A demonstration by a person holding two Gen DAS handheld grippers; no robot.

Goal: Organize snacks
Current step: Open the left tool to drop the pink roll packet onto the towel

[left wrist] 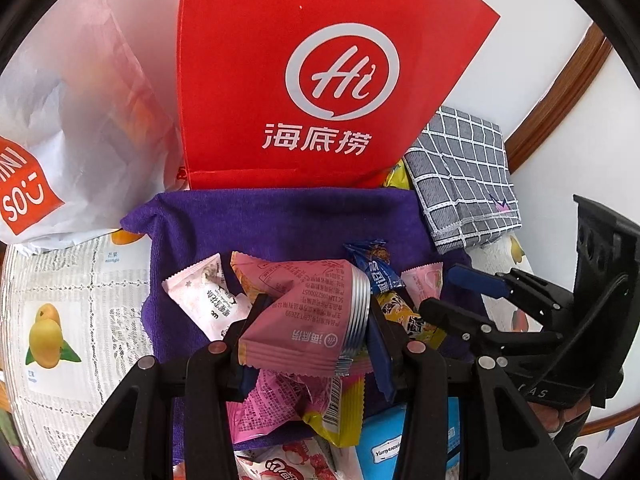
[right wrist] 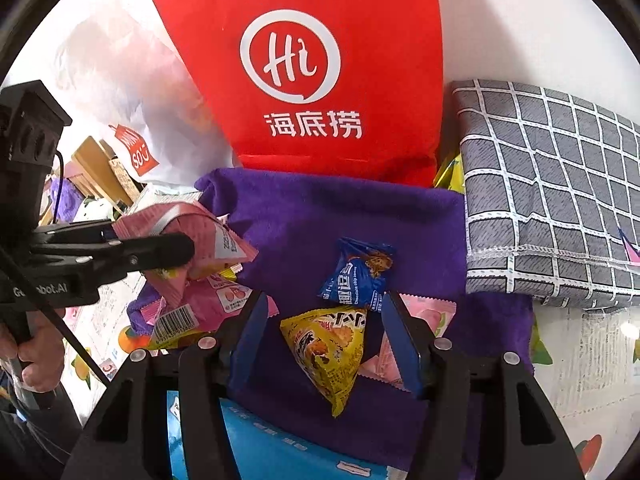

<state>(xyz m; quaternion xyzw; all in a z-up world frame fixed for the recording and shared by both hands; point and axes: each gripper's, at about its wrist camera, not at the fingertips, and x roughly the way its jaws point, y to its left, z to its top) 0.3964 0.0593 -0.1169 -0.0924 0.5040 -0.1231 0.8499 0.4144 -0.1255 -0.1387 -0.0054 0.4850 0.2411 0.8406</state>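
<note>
My left gripper (left wrist: 316, 320) is shut on a pink snack packet (left wrist: 304, 316) and holds it above the purple cloth (left wrist: 280, 224). The packet also shows in the right wrist view (right wrist: 192, 236). My right gripper (right wrist: 322, 328) is open, its fingers on either side of a yellow snack packet (right wrist: 332, 352) lying on the purple cloth (right wrist: 340, 216). A blue cookie packet (right wrist: 358, 274) lies just beyond it. More pink packets (right wrist: 216, 300) and a white-pink packet (left wrist: 208, 296) lie on the cloth. A red paper bag (left wrist: 316, 72) stands behind.
A white plastic bag (left wrist: 80, 140) sits at the left. A folded grey checked cloth (right wrist: 552, 192) lies at the right. A light blue pack (right wrist: 260, 444) lies at the near edge. The table has a fruit-print cover (left wrist: 72, 320).
</note>
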